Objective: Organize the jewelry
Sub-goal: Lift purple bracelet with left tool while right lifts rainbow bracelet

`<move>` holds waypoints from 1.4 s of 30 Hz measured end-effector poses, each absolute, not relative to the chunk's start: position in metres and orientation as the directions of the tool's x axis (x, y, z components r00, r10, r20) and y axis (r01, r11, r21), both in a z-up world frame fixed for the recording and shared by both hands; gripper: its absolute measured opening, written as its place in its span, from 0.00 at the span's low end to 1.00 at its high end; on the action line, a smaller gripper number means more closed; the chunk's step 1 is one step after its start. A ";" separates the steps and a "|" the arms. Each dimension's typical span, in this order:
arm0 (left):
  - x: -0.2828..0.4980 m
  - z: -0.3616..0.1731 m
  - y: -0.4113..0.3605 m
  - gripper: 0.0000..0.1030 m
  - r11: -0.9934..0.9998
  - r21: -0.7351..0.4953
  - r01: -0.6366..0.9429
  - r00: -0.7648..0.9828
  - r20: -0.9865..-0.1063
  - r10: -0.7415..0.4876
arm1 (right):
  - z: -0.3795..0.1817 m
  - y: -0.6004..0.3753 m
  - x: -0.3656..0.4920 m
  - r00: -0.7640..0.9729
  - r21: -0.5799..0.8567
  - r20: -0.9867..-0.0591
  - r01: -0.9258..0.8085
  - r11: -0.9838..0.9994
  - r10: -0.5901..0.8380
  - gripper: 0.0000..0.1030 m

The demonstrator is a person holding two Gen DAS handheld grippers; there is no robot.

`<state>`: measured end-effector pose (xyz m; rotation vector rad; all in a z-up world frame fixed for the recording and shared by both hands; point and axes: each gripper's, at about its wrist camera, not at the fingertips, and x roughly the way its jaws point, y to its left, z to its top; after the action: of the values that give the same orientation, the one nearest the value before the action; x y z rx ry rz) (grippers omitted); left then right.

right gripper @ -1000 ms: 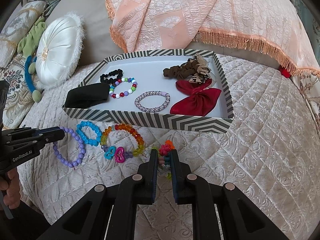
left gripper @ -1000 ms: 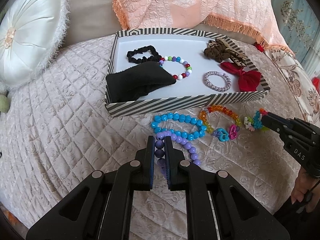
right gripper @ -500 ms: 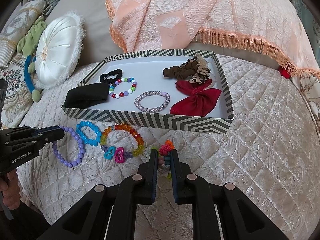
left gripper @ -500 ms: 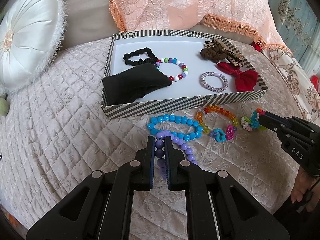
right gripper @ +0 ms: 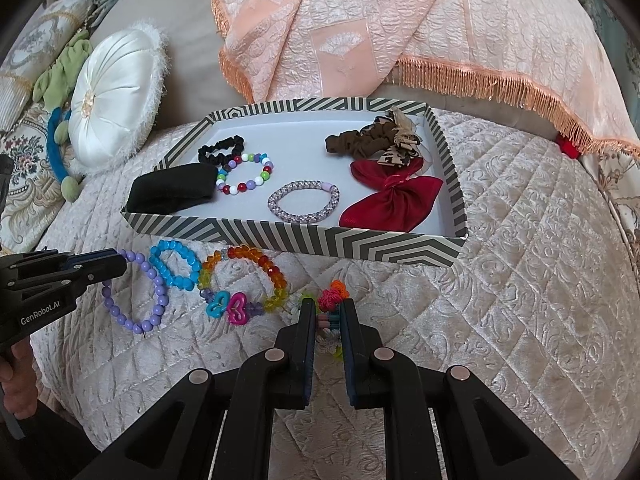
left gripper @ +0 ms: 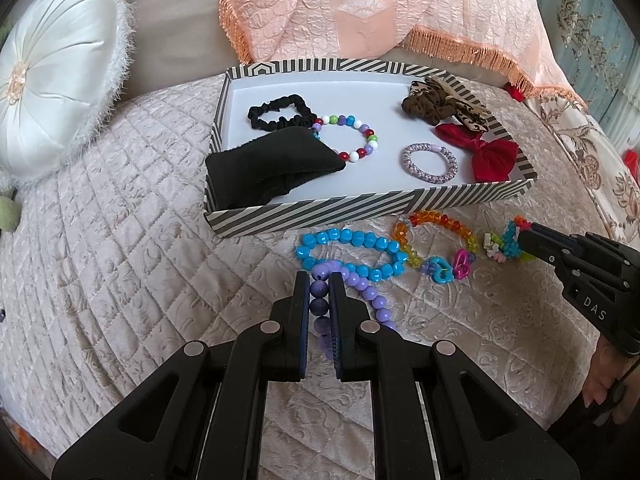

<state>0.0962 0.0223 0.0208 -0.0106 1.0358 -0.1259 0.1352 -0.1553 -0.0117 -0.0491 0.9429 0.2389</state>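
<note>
Quilted cream bedspread (right gripper: 520,300) carries everything: a striped shallow box (left gripper: 360,210) sits toward the pillows, and a row of loose bracelets lies on the cloth just beside its near wall. The left gripper (left gripper: 320,280) has its jaws pinched on the purple bead bracelet (left gripper: 362,284), with several beads caught between the fingers; in the right wrist view that loop runs longways from the left gripper's tip toward the camera, and its far end overlaps the blue bead bracelet (left gripper: 348,252). Next along the row lies the orange and yellow bead bracelet (right gripper: 256,280) with its heart charms at the near side, touching the blue one. The right gripper (right gripper: 328,306) is clamped on the small multicoloured woven band (right gripper: 332,294) at the row's right end, which bunches between its fingers. Inside the box, a black cloth pouch (left gripper: 272,164) fills the near left corner, with a black scrunchie (left gripper: 280,112) and a mixed-colour bead bracelet (left gripper: 348,136) beside it; a lilac braided bangle (left gripper: 430,162) lies alone on bare floor near the front wall, and a brown scrunchie (right gripper: 372,142) and red bow (right gripper: 392,200) crowd the right side. Open floor remains in the box's middle and back. A round white cushion (right gripper: 112,100) rests well left of the box, and a peach fringed throw (right gripper: 440,40) hangs behind it.
</note>
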 end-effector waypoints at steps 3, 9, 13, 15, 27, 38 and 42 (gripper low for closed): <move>0.096 0.021 0.022 0.08 0.993 -0.069 0.100 0.504 -0.857 -0.110 | -0.012 -0.155 0.135 0.564 0.060 -0.806 -0.224 0.973 0.180 0.11; 0.096 0.021 0.022 0.08 0.993 -0.069 0.100 0.504 -0.857 -0.110 | -0.012 -0.155 0.136 0.565 0.058 -0.806 -0.225 0.973 0.179 0.11; 0.096 0.021 0.022 0.08 0.993 -0.066 0.100 0.503 -0.857 -0.107 | -0.012 -0.155 0.136 0.566 0.056 -0.805 -0.225 0.973 0.177 0.11; 0.096 0.021 0.022 0.08 0.993 -0.065 0.101 0.503 -0.858 -0.107 | -0.011 -0.155 0.136 0.568 0.053 -0.804 -0.226 0.973 0.175 0.11; 0.095 0.022 0.020 0.08 0.992 -0.063 0.111 0.505 -0.856 -0.110 | -0.008 -0.150 0.134 0.582 0.029 -0.797 -0.231 0.972 0.162 0.11; 0.095 0.023 0.019 0.08 0.992 -0.060 0.112 0.503 -0.858 -0.109 | 0.002 -0.150 0.131 0.611 0.028 -0.773 -0.241 0.970 0.174 0.11; 0.093 0.031 0.019 0.08 0.988 -0.081 0.130 0.517 -0.845 -0.137 | 0.013 -0.152 0.128 0.646 0.032 -0.740 -0.244 0.969 0.187 0.11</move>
<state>0.0926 0.0186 0.0314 -0.0072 1.0152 -0.1606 0.1280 -0.1519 0.0135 -0.0729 0.8328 0.2458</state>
